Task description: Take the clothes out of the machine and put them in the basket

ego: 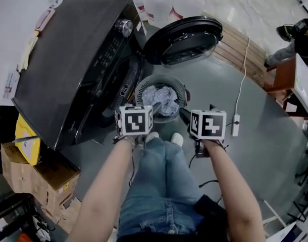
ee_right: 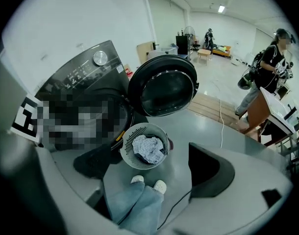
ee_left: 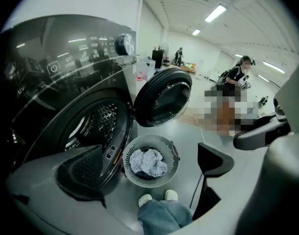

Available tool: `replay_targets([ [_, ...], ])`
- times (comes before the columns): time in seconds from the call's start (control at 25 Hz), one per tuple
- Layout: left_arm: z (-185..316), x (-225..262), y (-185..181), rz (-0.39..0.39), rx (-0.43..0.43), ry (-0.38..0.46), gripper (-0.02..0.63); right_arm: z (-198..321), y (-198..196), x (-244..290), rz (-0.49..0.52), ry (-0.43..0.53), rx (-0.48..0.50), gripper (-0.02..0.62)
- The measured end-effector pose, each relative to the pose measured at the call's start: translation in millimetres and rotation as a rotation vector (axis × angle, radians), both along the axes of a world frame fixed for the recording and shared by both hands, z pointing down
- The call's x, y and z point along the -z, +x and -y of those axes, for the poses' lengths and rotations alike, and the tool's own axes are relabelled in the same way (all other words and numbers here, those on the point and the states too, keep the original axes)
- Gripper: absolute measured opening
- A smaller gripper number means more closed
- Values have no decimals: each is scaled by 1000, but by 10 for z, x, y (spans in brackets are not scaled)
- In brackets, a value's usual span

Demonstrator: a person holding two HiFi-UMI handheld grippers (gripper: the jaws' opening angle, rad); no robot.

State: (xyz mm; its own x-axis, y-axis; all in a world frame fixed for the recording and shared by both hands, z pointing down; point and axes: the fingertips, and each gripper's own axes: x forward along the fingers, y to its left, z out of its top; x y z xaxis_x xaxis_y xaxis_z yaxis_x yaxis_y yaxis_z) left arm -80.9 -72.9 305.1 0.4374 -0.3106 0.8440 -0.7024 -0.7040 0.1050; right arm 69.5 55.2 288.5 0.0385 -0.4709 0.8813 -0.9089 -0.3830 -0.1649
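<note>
Clothes (ego: pixel 160 99) lie crumpled in the round basket (ego: pixel 161 78), which stands on the floor (ego: pixel 219 84) just in front of the washing machine (ego: pixel 68 59), near its open door (ego: pixel 184 39). Your left gripper (ee_left: pixel 150 160) has its jaws spread wide and pinching nothing; along them, the clothes show well below, in the gap. Your right gripper (ee_right: pixel 149 160) is also spread and empty, with the basket below, nearer its left jaw. Both grippers hang over your shoes (ego: pixel 164 137), apart from the basket
</note>
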Motion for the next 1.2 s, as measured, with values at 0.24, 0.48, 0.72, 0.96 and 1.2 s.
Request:
replay_targets([
  [0.24, -38, 492, -96, -17, -1, 20, 574, -157, -144, 459, 57, -72, 4, 494],
  [0.48, 7, 1084, -93, -66, -39, 89, 574, -24, -287, 1077, 98, 27, -25, 494],
  [0.72, 76, 1637, -124, -164, -9, 140, 574, 51, -284, 1539, 79, 107, -29, 494],
  [0.96, 140, 2057, -143, -261, 41, 170, 574, 232, -218, 1920, 51, 218, 34, 494],
  [1.2, 259, 2461, -117, -307, 17, 285, 574, 286, -173, 2333, -17, 309, 103, 417],
])
